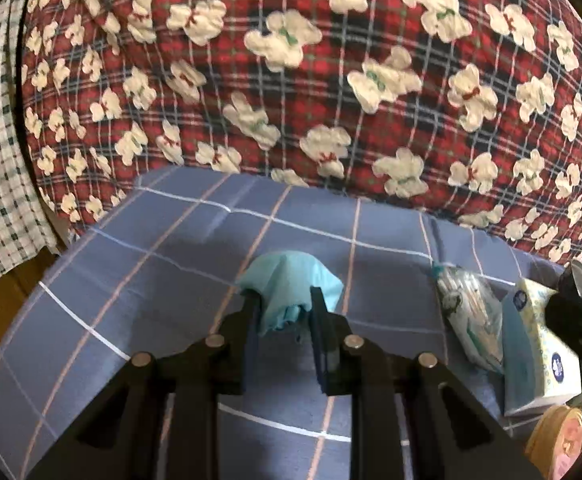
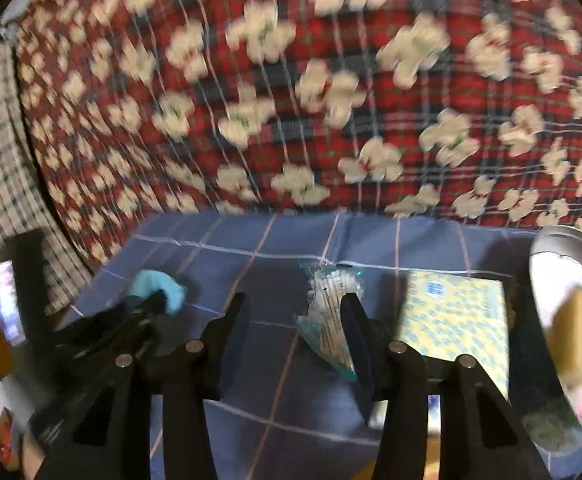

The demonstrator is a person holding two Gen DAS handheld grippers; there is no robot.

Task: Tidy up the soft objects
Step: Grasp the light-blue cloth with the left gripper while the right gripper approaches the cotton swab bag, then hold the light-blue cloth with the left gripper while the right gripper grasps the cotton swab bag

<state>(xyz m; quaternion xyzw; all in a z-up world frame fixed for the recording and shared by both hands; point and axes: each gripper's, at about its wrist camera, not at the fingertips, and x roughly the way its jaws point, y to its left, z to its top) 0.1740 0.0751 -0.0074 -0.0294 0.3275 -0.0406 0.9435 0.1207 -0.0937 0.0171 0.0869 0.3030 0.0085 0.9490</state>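
Left wrist view, item one: left gripper [image 1: 283,304], jaws pinching a crumpled light-blue cloth [image 1: 289,292], which is raised a little above the blue checked sheet [image 1: 171,248]. All places below are given relative to that cloth.

Item two: clear packet of cotton swabs [image 1: 471,312], lying flat on the sheet to the right of the cloth, well apart from it.

Item three: yellow-and-blue tissue box [image 1: 539,344], further right, just beside the packet; in this view it seems to stand on an edge, though the fisheye bend makes that uncertain.

Item four: a round tin with a pink lid [image 1: 559,440], right of the cloth and nearer the camera, partly cut off by the frame.

Item five: red plaid quilt printed with white bears [image 1: 291,80], filling the ground beyond the cloth.

Right wrist view, blurred. Right gripper [image 2: 295,312], jaws spread and holding nothing, hovers over the sheet between the cloth [image 2: 155,286] and the tissue box [image 2: 455,320], its right finger in front of the swab packet [image 2: 327,320]. A round metal basin [image 2: 563,272] sits at the far right, beyond the box; its contents are too smeared to name.

Progress, as a judgement: early to middle. One soft thing is in hand but not yet placed; where it belongs cannot be told. The packet and box lie loose and look unsorted.
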